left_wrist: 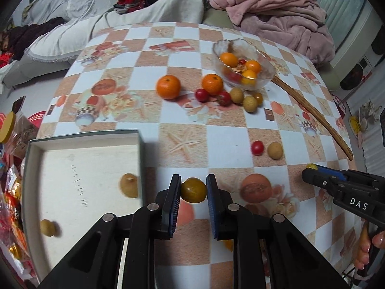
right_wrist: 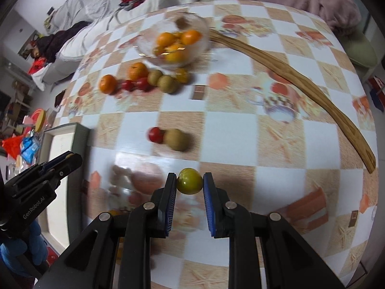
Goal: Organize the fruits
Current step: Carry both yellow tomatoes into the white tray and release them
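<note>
My left gripper (left_wrist: 193, 189) is shut on a yellow cherry tomato (left_wrist: 194, 190), held just right of the white box (left_wrist: 79, 166), which holds two longans (left_wrist: 129, 185). My right gripper (right_wrist: 189, 180) is shut on a yellow-green cherry tomato (right_wrist: 189, 181) above the table. A glass bowl (left_wrist: 243, 63) at the back holds oranges and small tomatoes. In front of it lie two mandarins (left_wrist: 168, 87), red cherry tomatoes (left_wrist: 202, 95) and longans (left_wrist: 237, 95). A red tomato (left_wrist: 257, 147) and a longan (left_wrist: 275, 151) lie mid-table. The right gripper also shows in the left wrist view (left_wrist: 312, 172).
A long wooden stick (left_wrist: 312, 118) curves along the table's right side. Snack packets (left_wrist: 9, 207) lie left of the box. A sofa with a pink blanket (left_wrist: 276, 7) stands beyond the table's far edge.
</note>
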Demonstrator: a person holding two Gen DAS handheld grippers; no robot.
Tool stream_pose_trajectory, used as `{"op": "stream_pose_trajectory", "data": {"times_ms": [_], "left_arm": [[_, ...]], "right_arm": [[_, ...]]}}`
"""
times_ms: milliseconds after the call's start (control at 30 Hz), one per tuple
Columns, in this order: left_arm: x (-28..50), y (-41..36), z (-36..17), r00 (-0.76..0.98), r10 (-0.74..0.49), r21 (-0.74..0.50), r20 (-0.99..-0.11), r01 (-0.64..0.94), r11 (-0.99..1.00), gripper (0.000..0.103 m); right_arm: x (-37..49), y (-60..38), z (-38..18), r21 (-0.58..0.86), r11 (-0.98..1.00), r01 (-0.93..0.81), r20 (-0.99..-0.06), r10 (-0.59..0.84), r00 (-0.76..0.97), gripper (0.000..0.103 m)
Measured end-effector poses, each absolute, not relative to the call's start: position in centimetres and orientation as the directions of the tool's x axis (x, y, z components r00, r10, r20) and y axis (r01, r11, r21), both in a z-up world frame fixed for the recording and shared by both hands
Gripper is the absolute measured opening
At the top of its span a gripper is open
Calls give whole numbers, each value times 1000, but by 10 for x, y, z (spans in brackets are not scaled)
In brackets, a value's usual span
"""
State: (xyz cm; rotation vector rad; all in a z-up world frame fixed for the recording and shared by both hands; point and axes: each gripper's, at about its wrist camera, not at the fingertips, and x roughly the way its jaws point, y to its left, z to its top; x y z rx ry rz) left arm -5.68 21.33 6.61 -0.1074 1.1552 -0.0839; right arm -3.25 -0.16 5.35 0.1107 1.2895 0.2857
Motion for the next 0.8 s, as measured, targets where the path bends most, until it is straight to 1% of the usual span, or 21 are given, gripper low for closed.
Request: {"op": "stream_pose_trajectory", "data": {"times_ms": [267,600,800], "left_arm": [[-81,273,67,413,-57,-108,-909,-100,989,23],[-116,343,58,392,5,-103,-920,-254,962,23],[-108,371,58,426,29,-109,-904,-296,949,23]], "right_arm": [[-32,64,64,265,929,-258,-920,324,221,25],[-35,169,68,294,853,-431,-908,390,153,25],[-30,222,58,307,817,-488,-907,406,109,25]]}}
